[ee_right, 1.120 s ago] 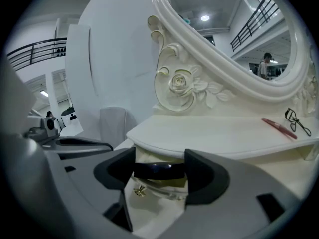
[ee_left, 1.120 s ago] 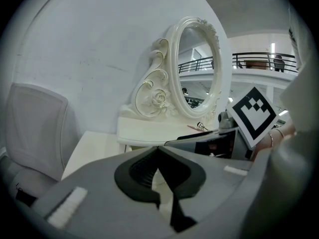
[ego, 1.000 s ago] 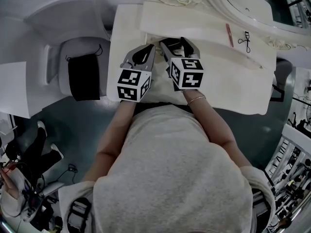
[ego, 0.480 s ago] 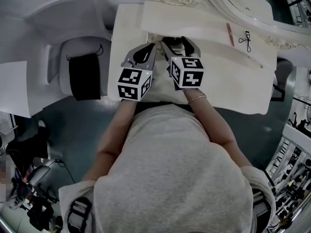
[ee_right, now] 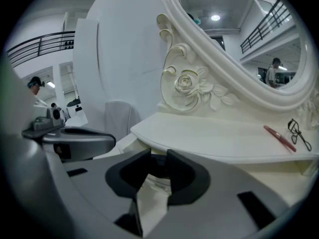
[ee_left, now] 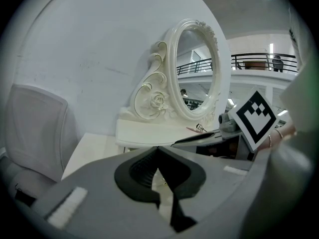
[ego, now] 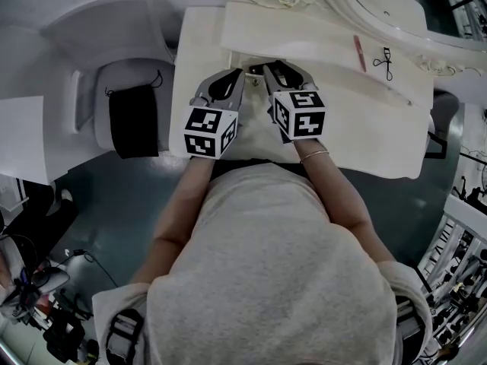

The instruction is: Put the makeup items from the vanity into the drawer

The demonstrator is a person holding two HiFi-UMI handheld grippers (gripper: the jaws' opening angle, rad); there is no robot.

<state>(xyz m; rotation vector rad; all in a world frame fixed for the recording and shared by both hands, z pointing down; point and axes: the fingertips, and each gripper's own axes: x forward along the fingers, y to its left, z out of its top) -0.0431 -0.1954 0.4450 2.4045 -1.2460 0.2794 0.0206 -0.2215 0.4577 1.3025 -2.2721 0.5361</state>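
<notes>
On the white vanity shelf [ego: 319, 48] lie a thin red makeup stick [ego: 358, 54] and a black eyelash curler [ego: 384, 63], far right of both grippers. The right gripper view shows the stick [ee_right: 279, 137] and the curler [ee_right: 298, 133] as well. My right gripper [ego: 268, 68] reaches under the shelf's front edge. Its jaws have just been closing and now pinch a small pale drawer knob [ee_right: 158, 164], which is mostly hidden. My left gripper [ego: 236, 73] hovers just left of it, shut and holding nothing.
A large oval mirror in an ornate white frame [ego: 380, 6] stands behind the shelf. A lower tabletop [ego: 373, 139] spreads to the right. At the left sits a white chair [ego: 99, 90] with a black bag [ego: 131, 120] on its seat.
The right gripper's jaws have narrowed from wide open to a small gap under the shelf edge, and its marker cube has shifted slightly right. The left gripper has stayed still.
</notes>
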